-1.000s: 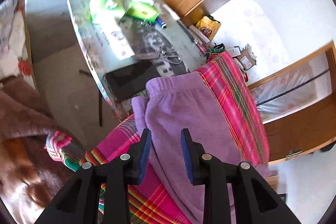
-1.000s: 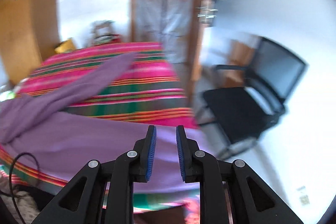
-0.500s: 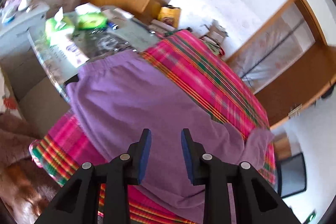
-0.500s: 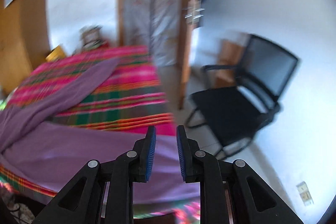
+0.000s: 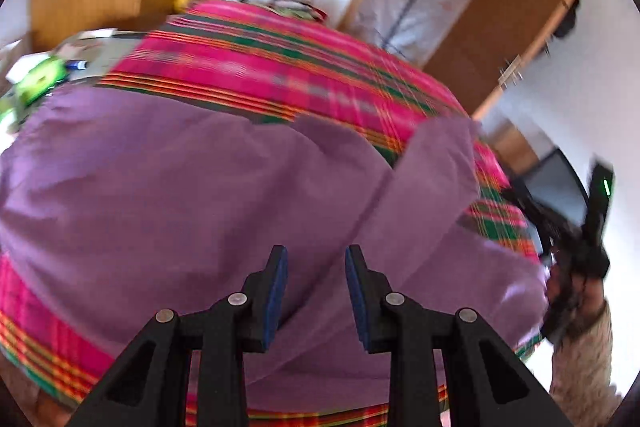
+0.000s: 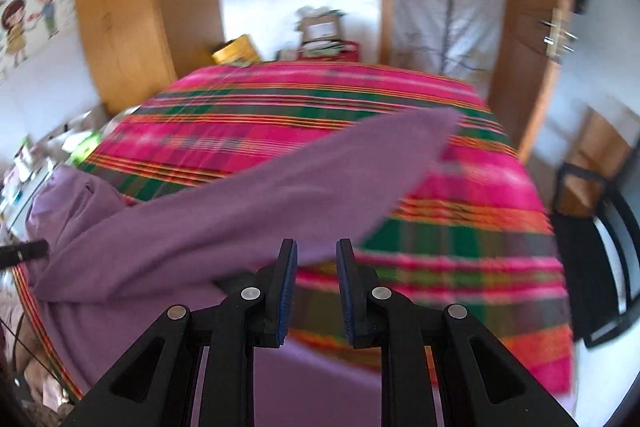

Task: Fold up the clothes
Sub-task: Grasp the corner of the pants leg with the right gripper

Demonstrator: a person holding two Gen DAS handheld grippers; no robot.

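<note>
Purple trousers (image 5: 192, 195) lie spread on a pink, green and orange striped cloth (image 5: 280, 67) over a table. One leg (image 6: 280, 183) runs diagonally toward the far right corner; the other leg (image 6: 320, 379) lies along the near edge. My left gripper (image 5: 316, 279) hovers open above the trousers' middle, nothing between its fingers. My right gripper (image 6: 317, 281) is open above the gap between the two legs, holding nothing. In the left wrist view the right gripper's body (image 5: 576, 247) and a sleeve (image 5: 584, 359) appear at the right table edge.
A cluttered side table (image 5: 44, 75) with green packets stands at the left. A black office chair (image 6: 600, 267) is off the table's right side. Wooden wardrobe doors (image 6: 528, 27) and boxes (image 6: 320, 31) stand behind the table.
Both views have swung: the left from the side table to over the trousers' middle, the right from the chair back toward the table. Both grippers stay open.
</note>
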